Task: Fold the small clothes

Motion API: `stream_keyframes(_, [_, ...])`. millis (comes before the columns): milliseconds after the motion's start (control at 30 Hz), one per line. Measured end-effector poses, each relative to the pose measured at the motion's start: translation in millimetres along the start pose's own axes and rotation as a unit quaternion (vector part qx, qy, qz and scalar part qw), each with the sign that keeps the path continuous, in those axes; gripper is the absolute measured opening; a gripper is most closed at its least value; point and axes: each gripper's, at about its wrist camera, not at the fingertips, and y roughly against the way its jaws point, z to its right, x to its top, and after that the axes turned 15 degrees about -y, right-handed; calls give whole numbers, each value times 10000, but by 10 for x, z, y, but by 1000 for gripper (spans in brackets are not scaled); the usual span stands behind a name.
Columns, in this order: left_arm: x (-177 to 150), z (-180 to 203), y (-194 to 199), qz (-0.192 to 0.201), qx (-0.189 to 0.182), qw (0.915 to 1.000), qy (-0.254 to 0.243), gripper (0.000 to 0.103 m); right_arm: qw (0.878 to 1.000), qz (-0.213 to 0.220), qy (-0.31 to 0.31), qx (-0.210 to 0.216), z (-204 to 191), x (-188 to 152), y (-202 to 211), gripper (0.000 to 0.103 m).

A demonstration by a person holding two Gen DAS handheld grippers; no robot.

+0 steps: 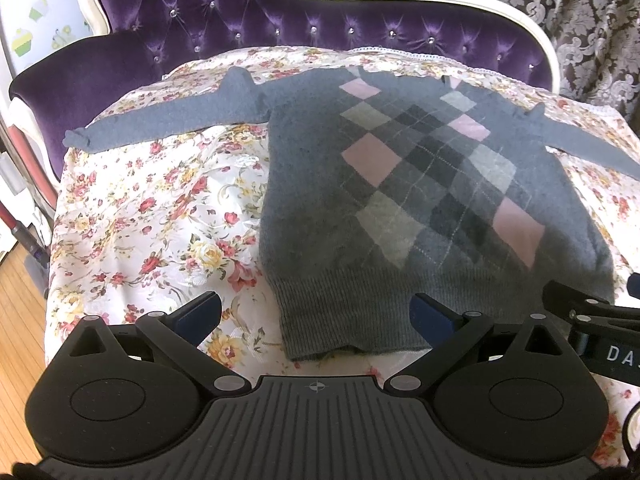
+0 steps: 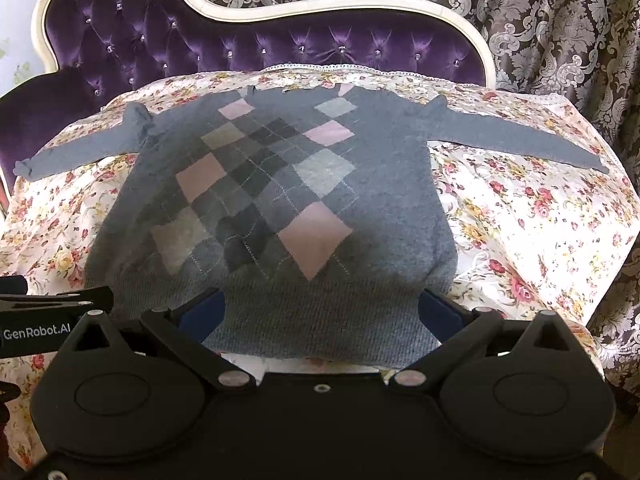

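A small grey sweater [image 1: 420, 184] with a pink and grey diamond pattern lies flat, front up, on a floral cloth [image 1: 152, 216], both sleeves spread sideways. It also shows in the right wrist view [image 2: 280, 184]. My left gripper [image 1: 316, 316] is open just above the sweater's ribbed hem at its left corner, holding nothing. My right gripper [image 2: 320, 312] is open over the middle and right of the hem, its fingers on either side of the ribbing, holding nothing. The right gripper's side shows in the left wrist view [image 1: 592, 312].
The floral cloth [image 2: 520, 220] covers the seat of a purple tufted sofa [image 1: 248, 16] with a white frame [image 2: 280, 8]. Patterned curtains [image 2: 540, 20] hang behind it. Wooden floor [image 1: 20, 292] lies to the left.
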Motion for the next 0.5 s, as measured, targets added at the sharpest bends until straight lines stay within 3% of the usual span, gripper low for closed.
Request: stream_keyframes(500, [-2,-5,-45,-46,-74,10000,39,102,10000,-39,18,1,-19,-2,-18,102])
